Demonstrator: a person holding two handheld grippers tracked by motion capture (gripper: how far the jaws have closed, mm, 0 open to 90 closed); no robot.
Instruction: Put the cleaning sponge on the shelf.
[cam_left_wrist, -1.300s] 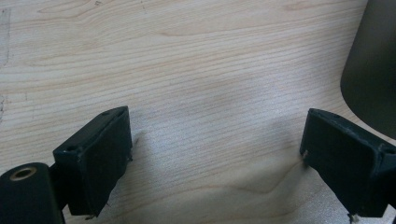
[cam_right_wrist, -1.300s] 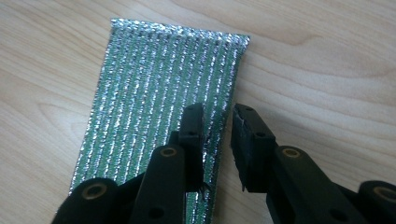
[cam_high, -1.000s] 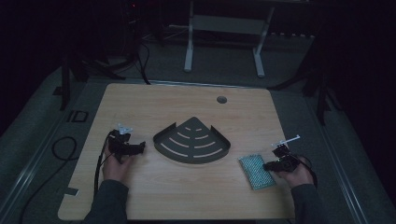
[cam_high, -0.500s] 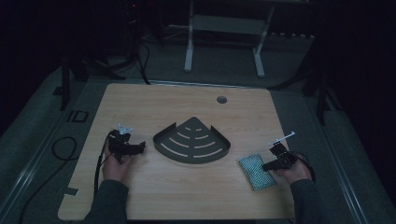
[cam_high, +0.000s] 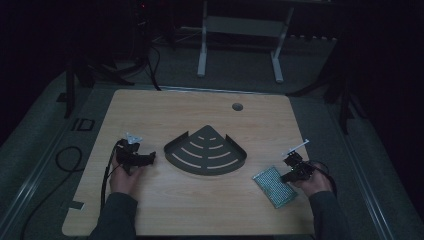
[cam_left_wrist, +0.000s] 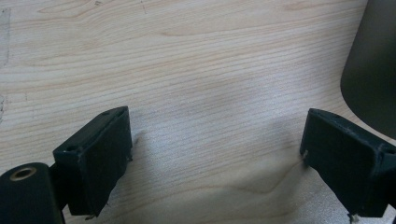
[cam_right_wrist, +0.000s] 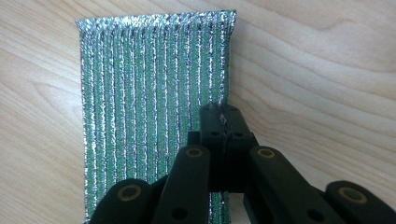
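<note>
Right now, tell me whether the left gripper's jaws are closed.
No. In the left gripper view the left gripper has its jaws wide apart over bare table.

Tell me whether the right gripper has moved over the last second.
Yes, slightly. The right gripper has slid left onto the sparkly green sponge's right edge, nearer the dark corner shelf.

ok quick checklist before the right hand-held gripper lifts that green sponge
1. Right hand-held gripper shut on the sponge: ok, jaws pinched together on its long edge.
2. Grip depth: not ok, it catches the edge, so the sponge may swing when lifted.
3. Sponge flat on the table: ok.
4. Tray clear to receive it: ok, nothing in it.
5. Left hand-held gripper out of the way: ok, open, beside the tray's left side.
6. Path from sponge to tray: ok, bare wood between them.
</note>
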